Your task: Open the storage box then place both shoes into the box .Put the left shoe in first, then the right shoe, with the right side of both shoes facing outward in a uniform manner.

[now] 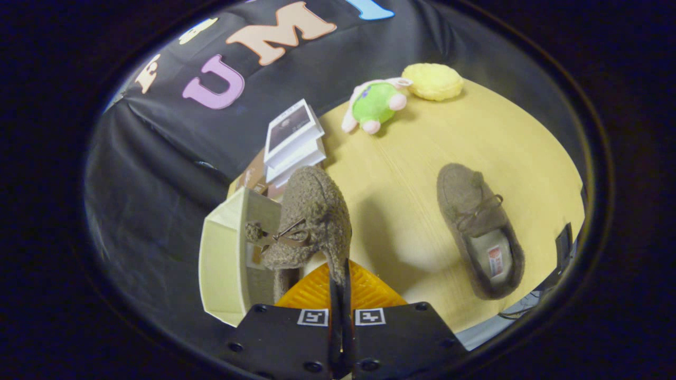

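My gripper (pixel 340 287) is shut on the edge of a brown fuzzy shoe (pixel 311 221) with a bow, holding it tilted on its side above the table. Just left of the held shoe stands the cream storage box (pixel 224 264), its opening toward the shoe. The shoe's toe points away from me, and its bow faces the box. A second brown shoe (pixel 478 232) lies flat on the yellow table (pixel 412 174) to the right, beyond my fingers, with its opening toward me.
A stack of white books (pixel 293 140) stands behind the box. A green and pink plush toy (pixel 375 103) and a yellow round cushion (pixel 433 82) lie at the table's far side. Black cloth wall hangs behind.
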Demonstrator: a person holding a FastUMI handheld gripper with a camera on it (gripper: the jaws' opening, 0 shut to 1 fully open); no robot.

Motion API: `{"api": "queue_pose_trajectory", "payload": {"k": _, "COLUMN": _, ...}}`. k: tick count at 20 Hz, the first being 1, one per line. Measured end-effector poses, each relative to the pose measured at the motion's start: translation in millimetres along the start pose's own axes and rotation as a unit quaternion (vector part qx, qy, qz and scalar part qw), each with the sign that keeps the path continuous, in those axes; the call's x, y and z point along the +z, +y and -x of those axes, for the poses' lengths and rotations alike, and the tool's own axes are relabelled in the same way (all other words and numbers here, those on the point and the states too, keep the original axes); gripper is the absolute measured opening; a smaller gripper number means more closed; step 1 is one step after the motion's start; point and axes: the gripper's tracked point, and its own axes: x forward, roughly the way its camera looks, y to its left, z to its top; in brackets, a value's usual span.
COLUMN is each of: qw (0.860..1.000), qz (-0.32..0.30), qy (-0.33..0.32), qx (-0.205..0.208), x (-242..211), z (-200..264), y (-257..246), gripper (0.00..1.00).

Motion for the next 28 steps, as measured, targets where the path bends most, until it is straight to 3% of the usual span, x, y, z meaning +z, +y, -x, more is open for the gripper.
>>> {"api": "queue_pose_trajectory", "payload": {"k": 7, "qw": 0.999, "qz": 0.02, "qy": -0.02, "qx": 0.044, "x": 15, "z": 17, "y": 89, "gripper": 0.05}}
{"api": "queue_pose_trajectory", "payload": {"k": 14, "qw": 0.996, "qz": 0.054, "qy": 0.008, "qx": 0.07, "x": -21, "z": -15, "y": 162, "gripper": 0.05}}
{"api": "queue_pose_trajectory", "payload": {"k": 28, "qw": 0.992, "qz": 0.096, "qy": 0.086, "qx": -0.004, "x": -100, "z": -112, "y": 178, "gripper": 0.05}}
